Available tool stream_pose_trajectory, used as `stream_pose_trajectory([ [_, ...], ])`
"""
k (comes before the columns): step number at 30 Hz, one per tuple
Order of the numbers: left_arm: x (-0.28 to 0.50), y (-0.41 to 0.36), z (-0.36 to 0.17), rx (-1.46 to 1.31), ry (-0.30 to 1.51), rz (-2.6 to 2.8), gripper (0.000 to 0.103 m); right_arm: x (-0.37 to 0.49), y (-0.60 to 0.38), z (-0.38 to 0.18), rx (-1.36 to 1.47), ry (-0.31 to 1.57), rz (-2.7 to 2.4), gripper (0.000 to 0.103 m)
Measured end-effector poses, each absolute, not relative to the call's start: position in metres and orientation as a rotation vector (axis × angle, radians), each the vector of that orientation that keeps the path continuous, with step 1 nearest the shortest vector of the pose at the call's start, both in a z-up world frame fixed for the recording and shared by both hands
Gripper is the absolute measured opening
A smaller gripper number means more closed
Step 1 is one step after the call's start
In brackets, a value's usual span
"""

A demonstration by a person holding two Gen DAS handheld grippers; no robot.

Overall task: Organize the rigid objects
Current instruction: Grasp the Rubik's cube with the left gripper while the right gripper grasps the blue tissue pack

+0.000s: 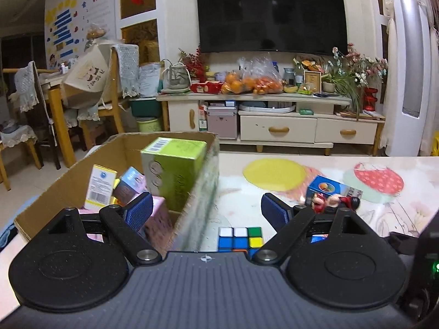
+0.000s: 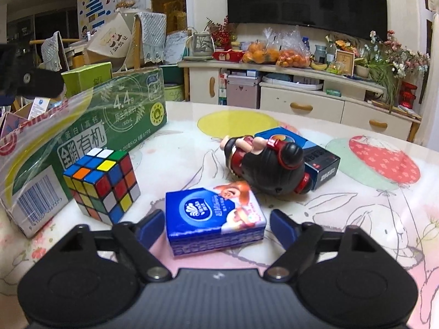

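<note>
Squarely between parted fingers (image 2: 282,227) lies a blue tissue pack (image 2: 215,219).

Matte black left tongs (image 1: 207,209) and right tongs (image 2: 214,226), each with 2 round textured discs flanking a ribbed dark grey centre plate stamped with a small pale emblem. From each disc, angled black link arms on silver pivot screws, tipped with ridged blue pads (image 1: 138,211). At the left view's right edge, a small green light (image 1: 435,267).
</note>
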State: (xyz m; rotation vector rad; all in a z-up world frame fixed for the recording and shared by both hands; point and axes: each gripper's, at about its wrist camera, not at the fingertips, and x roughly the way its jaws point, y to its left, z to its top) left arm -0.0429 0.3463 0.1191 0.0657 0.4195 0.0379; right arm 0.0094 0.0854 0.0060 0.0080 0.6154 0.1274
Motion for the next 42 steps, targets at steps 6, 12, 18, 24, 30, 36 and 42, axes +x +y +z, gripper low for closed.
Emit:
stream_pose_trajectory([
  [6,-0.053,0.334,0.106,0.081,0.44,0.056,0.103,0.004,0.076,0.011,0.005,0.608,0.144,0.075],
  [12,-0.047,0.326,0.089,0.095,0.511,0.092,0.103,-0.008,0.061,0.018,-0.027,0.584,0.131,0.074],
  [18,-0.036,0.317,0.078,0.119,0.528,0.132,0.103,-0.016,0.046,0.017,-0.03,0.583,0.109,0.074],
  [24,-0.027,0.318,0.075,0.145,0.53,0.165,0.102,-0.019,0.039,0.013,-0.04,0.593,0.102,0.074],
  [30,-0.023,0.316,0.071,0.155,0.541,0.163,0.099,-0.019,0.036,0.01,-0.03,0.603,0.098,0.074],
  [36,-0.016,0.318,0.07,0.156,0.574,0.134,0.094,-0.015,0.036,0.007,-0.024,0.606,0.095,0.075],
  [42,-0.012,0.318,0.069,0.148,0.622,0.136,0.085,-0.012,0.037,0.007,-0.018,0.61,0.082,0.077],
])
